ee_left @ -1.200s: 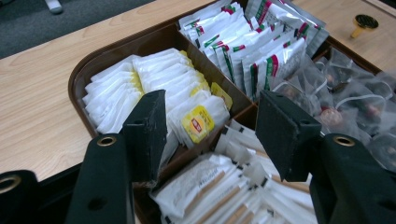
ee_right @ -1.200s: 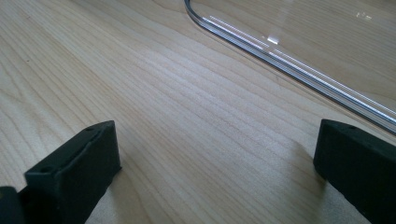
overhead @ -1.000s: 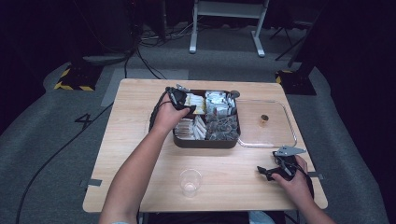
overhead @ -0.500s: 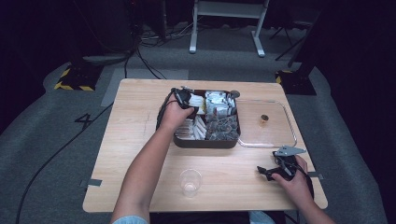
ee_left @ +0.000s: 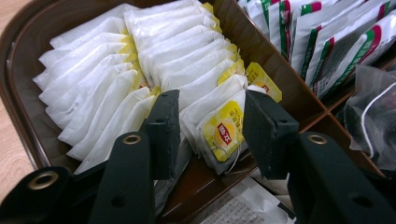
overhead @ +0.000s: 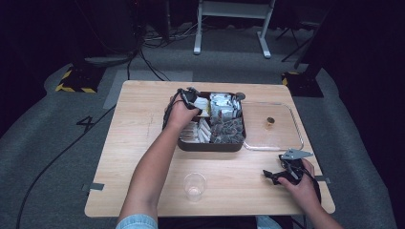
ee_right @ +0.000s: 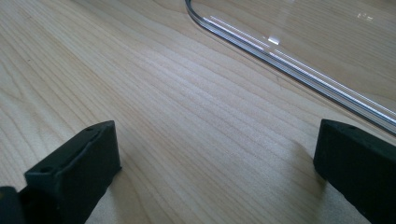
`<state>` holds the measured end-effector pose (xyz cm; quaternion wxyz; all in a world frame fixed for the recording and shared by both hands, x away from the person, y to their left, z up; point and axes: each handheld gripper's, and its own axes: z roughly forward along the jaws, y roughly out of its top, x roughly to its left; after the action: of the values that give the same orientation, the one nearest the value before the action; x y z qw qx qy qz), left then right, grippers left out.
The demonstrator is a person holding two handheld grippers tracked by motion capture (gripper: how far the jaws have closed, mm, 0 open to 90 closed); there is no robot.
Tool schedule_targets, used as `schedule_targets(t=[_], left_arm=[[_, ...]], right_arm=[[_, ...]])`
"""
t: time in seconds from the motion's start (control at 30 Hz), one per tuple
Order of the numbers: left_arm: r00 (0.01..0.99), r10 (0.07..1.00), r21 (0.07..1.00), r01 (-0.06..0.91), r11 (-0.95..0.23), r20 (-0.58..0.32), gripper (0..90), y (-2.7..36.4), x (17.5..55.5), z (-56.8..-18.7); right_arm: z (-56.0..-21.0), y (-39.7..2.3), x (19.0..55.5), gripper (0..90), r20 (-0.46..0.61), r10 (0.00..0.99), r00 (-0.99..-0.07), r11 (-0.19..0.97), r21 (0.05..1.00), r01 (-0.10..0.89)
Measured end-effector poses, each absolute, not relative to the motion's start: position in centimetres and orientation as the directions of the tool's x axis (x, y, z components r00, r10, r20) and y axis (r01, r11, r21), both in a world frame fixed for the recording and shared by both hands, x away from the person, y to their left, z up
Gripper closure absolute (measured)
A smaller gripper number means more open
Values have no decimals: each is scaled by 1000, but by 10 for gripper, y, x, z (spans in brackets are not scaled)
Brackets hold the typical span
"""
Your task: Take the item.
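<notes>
While the left tongs (ee_left: 208, 128) reach into the brown divided tray (overhead: 210, 145) with jaws parted around a yellow-tagged tea bag (ee_left: 219, 133) (not yet pinched) at the near end of the white row, the right tongs (ee_right: 215, 172) rest wide apart on the wooden bench (overhead: 143, 143), just beside the clear lid (overhead: 274, 126). A plastic cup (overhead: 195, 186) stands near the bench's front edge.

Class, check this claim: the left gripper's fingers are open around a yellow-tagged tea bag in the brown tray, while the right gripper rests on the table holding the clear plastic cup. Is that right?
Not quite. The right gripper holds nothing: the right gripper view shows its fingers open over bare table. In the high view the clear plastic cup stands apart, nearer the table's front edge. The left gripper, tea bag and brown tray are as stated.
</notes>
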<state>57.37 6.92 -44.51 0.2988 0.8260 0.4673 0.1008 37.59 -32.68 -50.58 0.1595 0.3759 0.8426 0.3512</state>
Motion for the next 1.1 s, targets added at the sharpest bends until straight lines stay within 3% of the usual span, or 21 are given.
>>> schedule_targets(t=[0.33,0.67,0.83,1.1], left_arm=[[542,831,567,726,-389,-125,580,68,576,-446],[562,819,541,727,-424,-113,685,65,577,-448],[559,824,535,726,-432,-93,664,64,577,-449],[576,814,529,716,-456,-78,821,64,576,-450]], right_arm=[[-506,-327,376,3,-4,745,-667,470,712,521],[-506,-327,376,3,-4,745,-667,470,712,521],[-506,-327,376,3,-4,745,-667,470,712,521],[-506,-327,376,4,-4,745,-667,470,712,522]])
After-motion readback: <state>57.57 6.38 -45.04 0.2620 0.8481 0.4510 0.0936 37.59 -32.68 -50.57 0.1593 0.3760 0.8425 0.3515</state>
